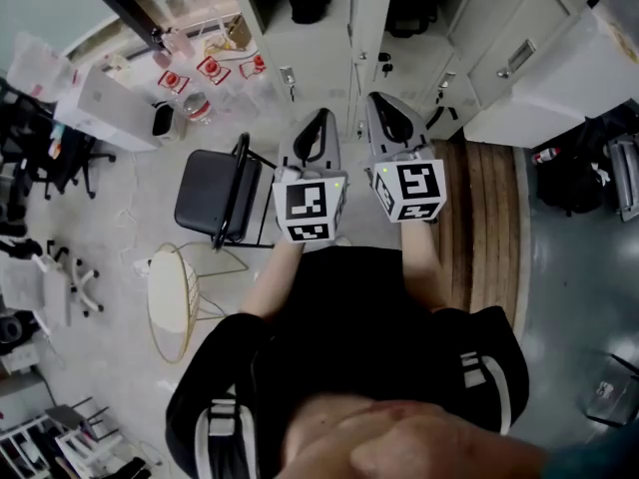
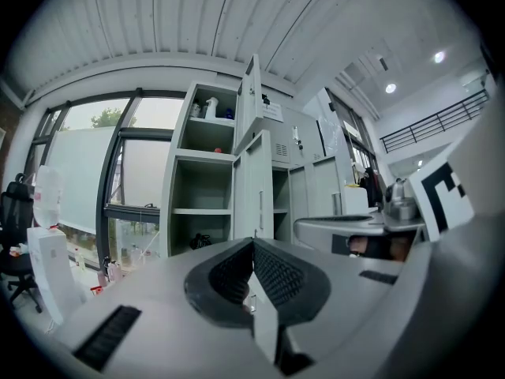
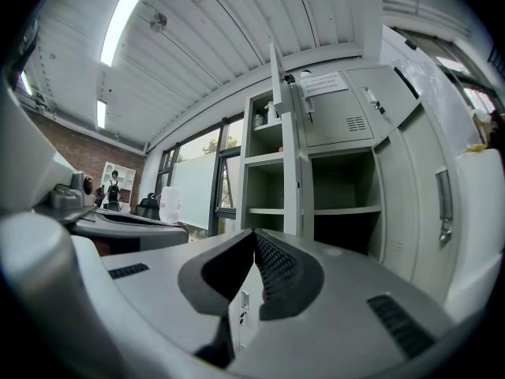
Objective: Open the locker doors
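As left claw (image 2: pixel 253 242), right claw (image 3: pixel 254 232) sit pinched, locker door (image 3: pixel 290 180) edge-on.

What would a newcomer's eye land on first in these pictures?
The marker-covered left gripper and right gripper sit side by side in the middle of the head view, both with fingers together and empty. Straight ahead stand the grey lockers, with several bays already open and showing shelves, and an open door between them. A black chair stands on the floor to the left.
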`<state>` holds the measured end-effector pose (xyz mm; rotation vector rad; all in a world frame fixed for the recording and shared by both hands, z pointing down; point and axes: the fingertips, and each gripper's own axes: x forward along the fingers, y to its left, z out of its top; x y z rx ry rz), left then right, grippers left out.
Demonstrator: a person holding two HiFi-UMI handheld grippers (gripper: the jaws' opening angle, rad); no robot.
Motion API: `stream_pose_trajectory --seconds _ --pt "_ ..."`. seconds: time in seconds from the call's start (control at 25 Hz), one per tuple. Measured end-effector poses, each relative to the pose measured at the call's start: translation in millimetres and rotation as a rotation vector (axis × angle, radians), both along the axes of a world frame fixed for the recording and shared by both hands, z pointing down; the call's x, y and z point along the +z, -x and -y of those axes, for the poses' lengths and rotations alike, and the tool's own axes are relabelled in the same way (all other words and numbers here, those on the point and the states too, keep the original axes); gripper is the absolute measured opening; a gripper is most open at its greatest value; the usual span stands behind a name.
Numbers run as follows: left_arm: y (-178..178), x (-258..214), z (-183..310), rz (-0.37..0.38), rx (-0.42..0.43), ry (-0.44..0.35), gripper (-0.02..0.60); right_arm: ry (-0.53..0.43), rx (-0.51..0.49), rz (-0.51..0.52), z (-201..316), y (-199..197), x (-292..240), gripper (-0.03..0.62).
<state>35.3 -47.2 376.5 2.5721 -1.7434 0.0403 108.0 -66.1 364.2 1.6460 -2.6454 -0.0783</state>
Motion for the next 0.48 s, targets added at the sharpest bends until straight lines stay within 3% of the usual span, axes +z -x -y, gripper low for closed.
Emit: stream_pose_trajectory --seconds 0.48 --pt "26.6 14.3 6.5 0.003 -0.053 0.046 0.011 0.014 0.001 -0.010 2.4 3.6 5.7 0.021"
